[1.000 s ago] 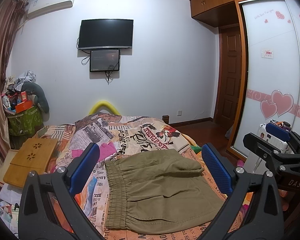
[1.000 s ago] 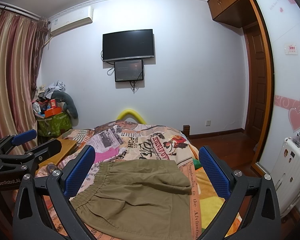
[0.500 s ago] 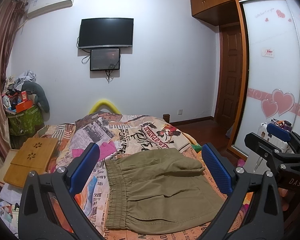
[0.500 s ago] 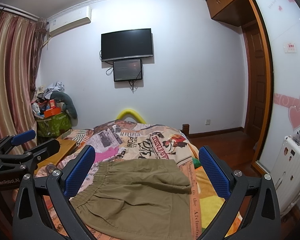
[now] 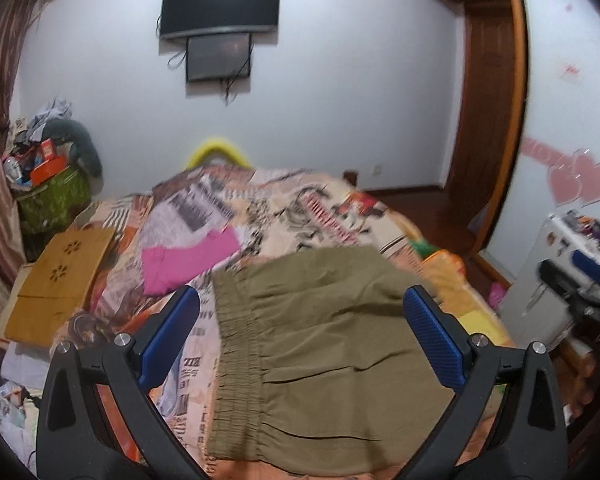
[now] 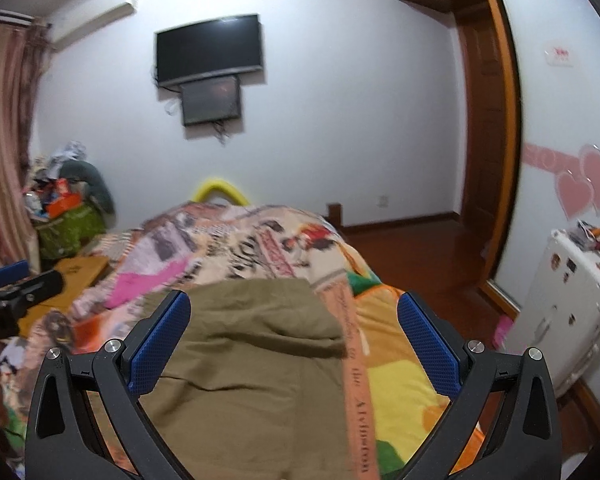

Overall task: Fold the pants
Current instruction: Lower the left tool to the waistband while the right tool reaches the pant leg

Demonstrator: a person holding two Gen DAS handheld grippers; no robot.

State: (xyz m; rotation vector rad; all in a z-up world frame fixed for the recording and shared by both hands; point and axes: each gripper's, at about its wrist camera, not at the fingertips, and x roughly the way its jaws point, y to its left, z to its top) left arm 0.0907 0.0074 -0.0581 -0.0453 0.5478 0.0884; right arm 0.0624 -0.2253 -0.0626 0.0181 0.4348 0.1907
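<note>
I've got the left gripper (image 5: 300, 332) hovering over the bed (image 5: 312, 208), jaws spread wide apart w/ nothing between the blue pads, and the right gripper (image 6: 296, 336) is the same: jaws wide apart, holding nothing. The pants (image 5: 324, 344) lie on the bed's printed quilt, olive-khaki, folded into a compact block; in the left wrist view the gathered elastic waistband (image 5: 236, 364) runs down the block's left edge, and both pads frame the fabric w/o touching it, as far as I can tell. From the right wrist view I see the pants (image 6: 256, 376) directly under and between the fingers, a rumpled fold across the far part, w/ the orange and yellow patch of quilt just to the right. A pink cloth (image 5: 188, 256) lies on the quilt beyond the pants' left corner, apart from them. A wooden lap board (image 5: 60, 280) sits at the bed's left edge. Far wall has a TV (image 5: 220, 4) w/ a smaller screen right under it; a yellow curved thing (image 5: 216, 152) shows behind the bed. White suitcase (image 6: 568, 304) stands on the floor to the right, near the wardrobe w/ pink hearts. Both views are a bit blurred, so fine creases are hard to read. Each gripper's black frame shows at the edge of the other's view.
</note>
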